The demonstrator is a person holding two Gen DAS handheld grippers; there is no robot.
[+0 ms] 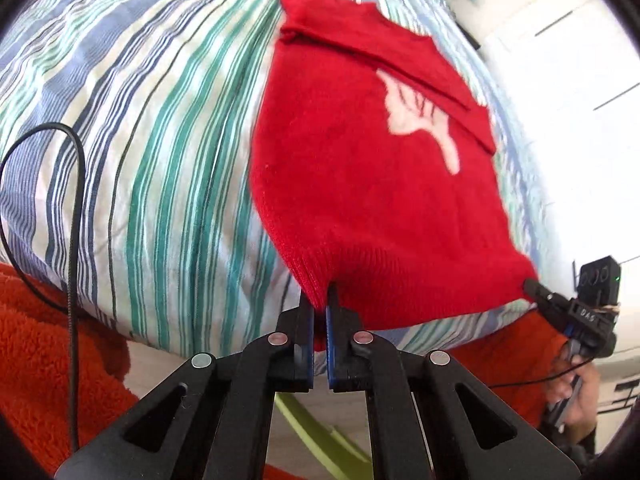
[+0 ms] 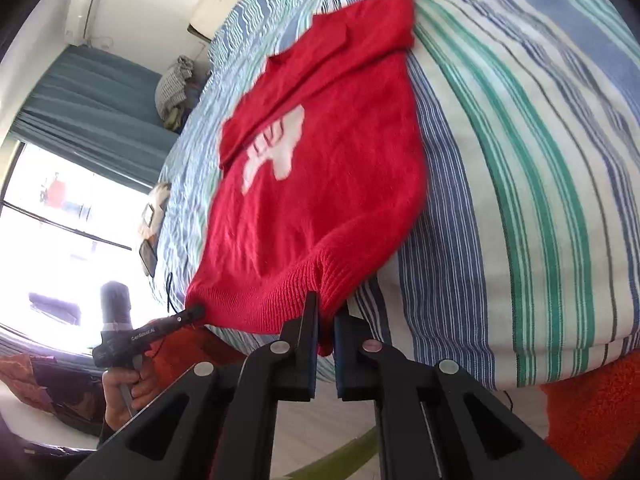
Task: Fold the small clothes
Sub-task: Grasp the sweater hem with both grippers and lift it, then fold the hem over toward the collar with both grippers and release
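Red sweater [image 1: 360, 184]: spread on the bed, white motif [image 1: 420, 114] facing up, sleeves folded across the chest, ribbed hem at the near edge and raised off the cover.
Bed cover [image 1: 140, 140]: blue, green and white stripes, under the whole sweater.
Left hand-held gripper [image 1: 320, 300]: jaws nearly together, pinching one hem corner of the red sweater; blue pads pressed on the ribbing.
Right hand-held gripper [image 2: 326, 312]: jaws narrow, clamped on the other hem corner of the red sweater, knit bunched between the pads.
Cross views: right hand-held gripper seen at the far right of the left camera, tip on the hem corner; left one at the lower left of the right camera, likewise.
Hand [image 2: 124, 396]: wrapped round the left handle.
Black cable [image 1: 74, 208]: looped over the cover, left of the sweater.
Orange blanket [image 1: 36, 352]: below the bed edge.
Window [image 2: 60, 232]: bright, beside blue curtains.
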